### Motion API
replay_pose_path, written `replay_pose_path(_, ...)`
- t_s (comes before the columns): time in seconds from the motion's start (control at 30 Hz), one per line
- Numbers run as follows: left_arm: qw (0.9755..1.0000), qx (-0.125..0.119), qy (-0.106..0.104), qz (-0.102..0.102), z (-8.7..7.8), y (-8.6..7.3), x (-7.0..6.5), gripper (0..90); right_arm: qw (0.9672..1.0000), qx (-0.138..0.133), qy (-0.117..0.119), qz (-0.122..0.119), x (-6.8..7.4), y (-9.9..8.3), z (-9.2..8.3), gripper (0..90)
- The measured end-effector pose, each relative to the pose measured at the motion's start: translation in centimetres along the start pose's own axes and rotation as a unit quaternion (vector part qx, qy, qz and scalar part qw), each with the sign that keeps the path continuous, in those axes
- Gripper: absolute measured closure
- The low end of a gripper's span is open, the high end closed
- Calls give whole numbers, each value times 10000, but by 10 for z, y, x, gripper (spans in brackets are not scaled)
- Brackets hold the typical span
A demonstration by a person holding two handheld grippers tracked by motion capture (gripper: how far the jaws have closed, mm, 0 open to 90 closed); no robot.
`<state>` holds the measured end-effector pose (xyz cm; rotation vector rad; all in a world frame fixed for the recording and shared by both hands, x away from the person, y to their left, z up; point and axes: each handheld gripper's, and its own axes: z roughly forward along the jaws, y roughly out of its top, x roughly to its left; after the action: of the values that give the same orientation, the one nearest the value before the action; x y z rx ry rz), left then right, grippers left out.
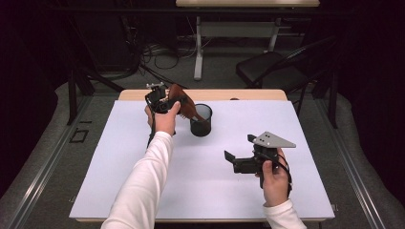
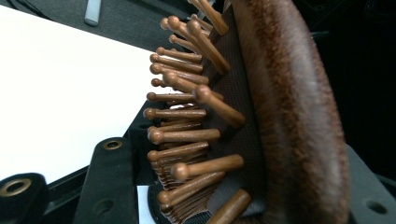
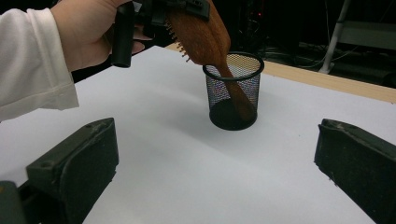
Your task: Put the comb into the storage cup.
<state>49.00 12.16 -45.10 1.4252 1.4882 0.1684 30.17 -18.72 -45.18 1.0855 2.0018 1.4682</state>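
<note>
Writing was nowhere legible from my seat: I found no brand, label or lettering on the wooden hairbrush (image 1: 183,106), the black mesh cup (image 1: 201,120) or either tool. My left hand-held gripper (image 1: 160,98) pinched the hairbrush by its head, its jaws drawn close against it, above the far left part of the white table (image 1: 143,191). In the left gripper view the brush's round-tipped wooden pins (image 2: 187,135) stood out sideways from a dark pad, with the brown wooden back (image 2: 299,116) curving to the right of them. The brush hung tilted, handle down, and in the right gripper view that handle reached inside the mesh cup (image 3: 233,91) towards its bottom, while the head stayed above the rim. The cup stood upright on the table, just beside my left hand (image 1: 165,119). My right hand-held gripper (image 1: 237,155) was well apart, near the right front of the table, its jaws spread wide with nothing between them.
</note>
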Motion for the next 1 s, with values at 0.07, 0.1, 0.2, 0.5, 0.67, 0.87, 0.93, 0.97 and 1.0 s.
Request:
replay_pose_path(0.07, 10000, -11, -13, -27, 0, 0, 1, 468, 10000, 5, -2, 2, 0, 0, 0, 0)
replay_pose_path(0.1, 10000, -5, -10, -39, -1, 0, 1, 467, 10000, -8, 0, 7, 0, 0, 0, 0)
replay_pose_path(0.2, 10000, -5, -44, -54, -1, -1, 3, 465, 10000, -12, -8, -4, -1, 0, 0, 0)
replay_pose_path(0.5, 10000, 2, -64, 24, 0, -2, 0, 459, 10000, 1, -5, 4, 0, 0, 0, 0)
replay_pose_path(0.67, 10000, -10, -47, 64, 0, -2, 0, 451, 10000, -6, -1, -7, 0, 0, 0, 0)
replay_pose_path(0.87, 9999, -36, -8, 97, 0, -2, 0, 439, 10000, -6, -4, -4, 0, 0, 0, 0)
replay_pose_path(0.93, 9999, -86, -17, 119, 0, -2, 0, 425, 10000, -3, -6, -9, 0, 0, 0, 0)
replay_pose_path(0.97, 9998, -120, -6, 153, 0, -2, -1, 411, 10000, -2, -5, -9, 0, 0, 1, 0)
replay_pose_path(1.0, 9998, -147, 7, 162, 0, -3, -1, 405, 10000, -1, -3, -11, 0, 0, 1, 0)
